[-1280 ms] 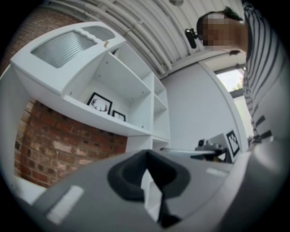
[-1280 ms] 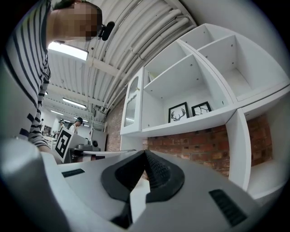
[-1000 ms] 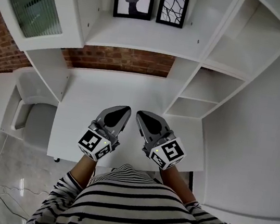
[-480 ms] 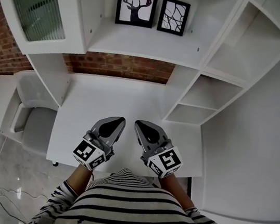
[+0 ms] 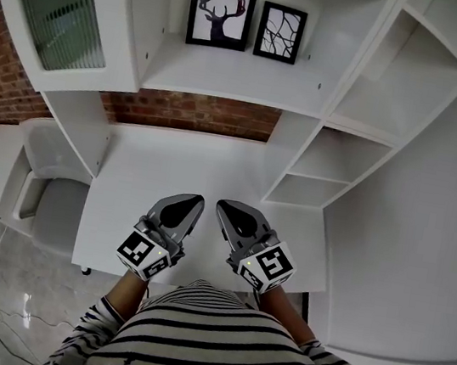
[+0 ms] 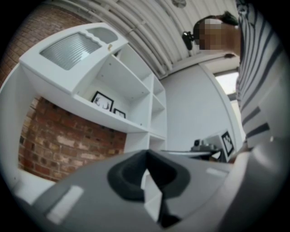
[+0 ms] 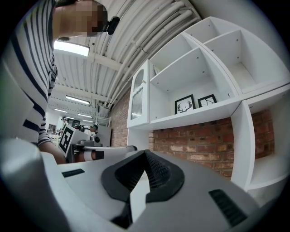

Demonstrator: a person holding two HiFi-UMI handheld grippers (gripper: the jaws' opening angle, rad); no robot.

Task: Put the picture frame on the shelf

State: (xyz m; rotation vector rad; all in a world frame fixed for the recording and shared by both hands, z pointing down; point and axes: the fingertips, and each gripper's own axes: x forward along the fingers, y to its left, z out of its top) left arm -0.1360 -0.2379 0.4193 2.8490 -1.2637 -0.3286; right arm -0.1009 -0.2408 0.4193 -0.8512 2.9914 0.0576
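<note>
frames up on the shelf, jaws shut and empty down by the table edge

finds two picture frames standing upright on the shelf (image 5: 227, 83), side by side and just apart: the deer-antler frame (image 5: 222, 10) on the left, the smaller branch-print frame (image 5: 280, 32) on its right, both faces turned out toward the room. reads as a placing already done, judging only from how things lie.

holds the left gripper (image 5: 191, 201) and the right gripper (image 5: 225, 208) low over the near edge of the table (image 5: 180, 161), close in to the striped shirt (image 5: 219, 348), tips angled toward each other and nearly meeting. shows both pairs of jaws pressed together in the left and right gripper views, with nothing between them.

sets the frames up and forward of the jaws, well apart from them, beyond the bare table and the strip of brick wall (image 5: 188, 111). puts the deer-antler frame roughly in line with the left gripper and the branch-print frame closer to the right gripper's line. runs each frame's long axis vertically. would take a long reach up and forward, with jaws opened across a thin side edge, should either frame need shifting; otherwise seems to ask for no further move.
</note>
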